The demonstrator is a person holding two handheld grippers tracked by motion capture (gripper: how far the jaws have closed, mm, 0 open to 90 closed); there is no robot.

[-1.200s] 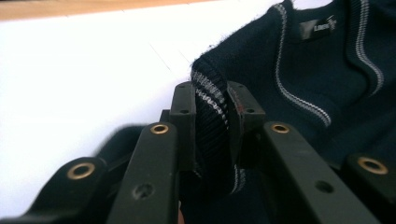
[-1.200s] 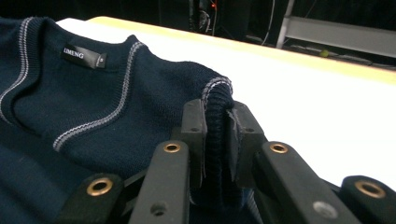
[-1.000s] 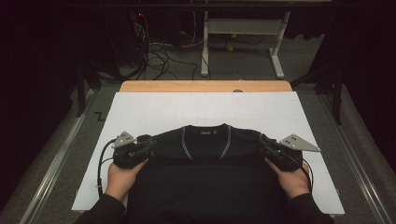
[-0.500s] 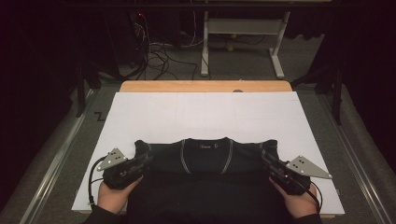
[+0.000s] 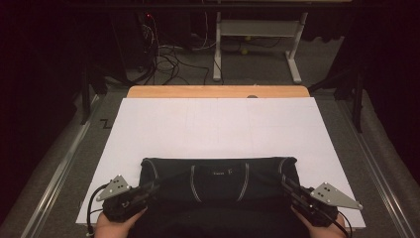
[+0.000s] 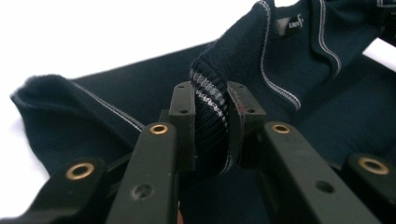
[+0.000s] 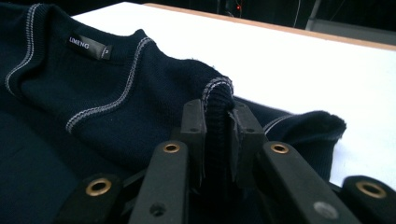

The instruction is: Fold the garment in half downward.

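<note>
The navy knit sweater lies folded into a long, rounded band across the near part of the table, spanning the whole gap between the two grippers, with its folded edge on the side away from them. Its fabric is a fine, matte knit, edged with pale grey stitched stripes that curve around the neckline; a small dark woven label with light lettering sits inside the collar, up and to the left of the right gripper's jaws. Beyond the sweater, ahead of both grippers, stretches the white sheet, smooth and flat, covering most of the table, and past it a strip of bare wooden tabletop with rounded corners.

The left gripper has its jaws nearly closed on a thick ribbed roll of the sweater's edge, the striped hem bulging between the flat black pads. To the left of those jaws a loose fold of the knit rests slack on the white sheet. The right gripper is likewise clamped close on a narrow ribbed fold, which stands up between its pads with a stitched grey rim at the top; to its right another soft lump of fabric sags onto the sheet. Each gripper carries a grey three-cornered plate dotted with small holes, and a hand grasps the left gripper from behind.
</note>
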